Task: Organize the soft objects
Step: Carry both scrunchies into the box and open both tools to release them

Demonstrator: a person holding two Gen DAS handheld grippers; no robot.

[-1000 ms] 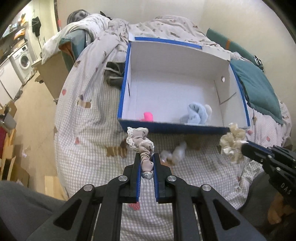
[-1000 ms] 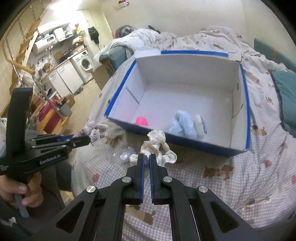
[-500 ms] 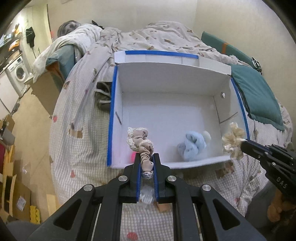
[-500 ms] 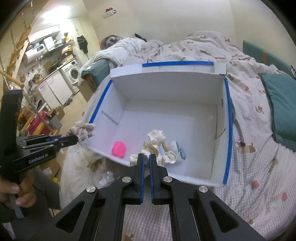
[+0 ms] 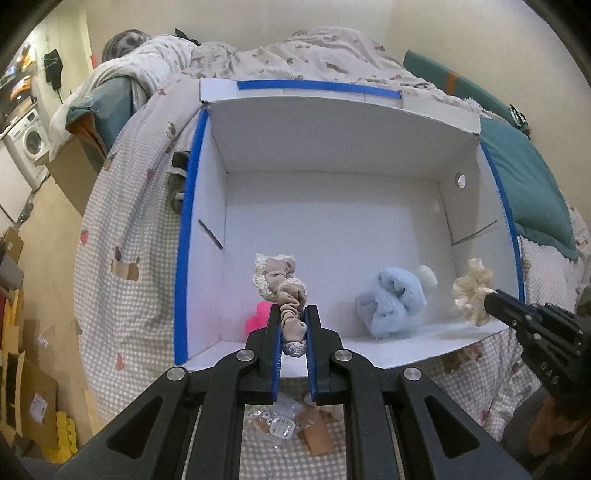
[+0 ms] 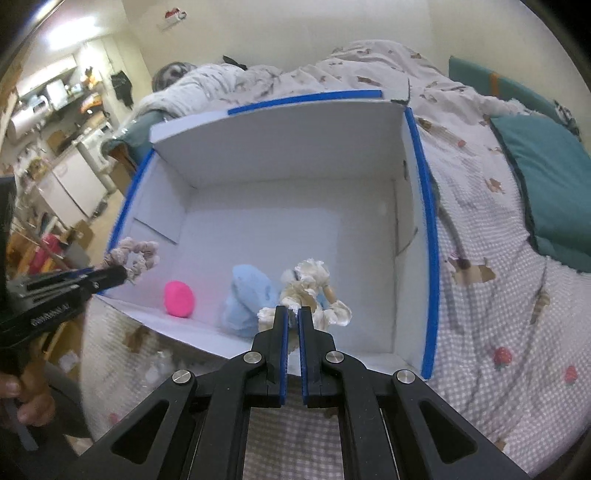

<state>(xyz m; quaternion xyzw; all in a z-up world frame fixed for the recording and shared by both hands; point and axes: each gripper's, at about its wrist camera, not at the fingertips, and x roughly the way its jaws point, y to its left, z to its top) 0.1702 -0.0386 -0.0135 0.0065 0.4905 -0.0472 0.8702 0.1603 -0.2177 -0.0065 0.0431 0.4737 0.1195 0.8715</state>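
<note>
— The box (image 5: 332, 206)?
— White, blue-taped rim. At its six o'clock: a pale blue plush (image 5: 391, 302), a hot-pink ball (image 6: 179, 298).
— The scrunchies?
— Beige scrunchie (image 5: 282, 288), cream scrunchie (image 6: 308, 295). Gingham bedspread (image 6: 491, 302).

A bed (image 5: 122, 229) fills most of the room, covered by a grey-and-white checked quilt (image 6: 491, 325) printed with small animals and strawberries. A teal pillow (image 5: 524, 184) lies along the plain cream wall (image 5: 461, 33). Rumpled bedding (image 6: 258, 77) is heaped at the far end. Beyond the bed's left side, a washing machine (image 5: 27, 142) stands on a pale floor (image 5: 40, 236), with cardboard boxes (image 5: 22, 402) nearby. A bright ceiling light (image 6: 61, 33) glows over cluttered shelves (image 6: 55, 99).
</note>
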